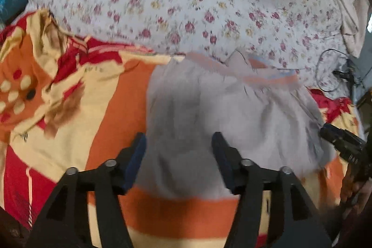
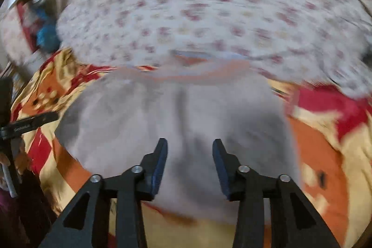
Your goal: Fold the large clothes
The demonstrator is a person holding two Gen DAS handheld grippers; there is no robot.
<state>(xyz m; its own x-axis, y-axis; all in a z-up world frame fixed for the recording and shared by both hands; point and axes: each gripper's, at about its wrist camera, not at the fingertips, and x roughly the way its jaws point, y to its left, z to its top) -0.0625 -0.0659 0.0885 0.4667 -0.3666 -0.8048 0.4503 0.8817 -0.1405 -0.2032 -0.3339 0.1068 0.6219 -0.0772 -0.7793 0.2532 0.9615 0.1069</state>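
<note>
On the bed, over the orange patterned blanket (image 1: 109, 94): grey garment (image 1: 209, 113) lying folded, flowered sheet (image 1: 186, 4) beyond; left tongs (image 1: 179, 143) and right tongs (image 2: 190, 145) agape, empty; folding seemingly well along.

1. My left gripper (image 1: 179, 141) is matte black, with two angular arms ending in dark blue fingertips (image 1: 139, 148).
2. Round silver screws (image 1: 110, 163) sit on each arm's pivots.
3. My right gripper (image 2: 190, 147) looks the same: black frame, blue pads, silver screws (image 2: 243, 169).
4. Triangular cut-outs pierce the outer arms of both.
</note>
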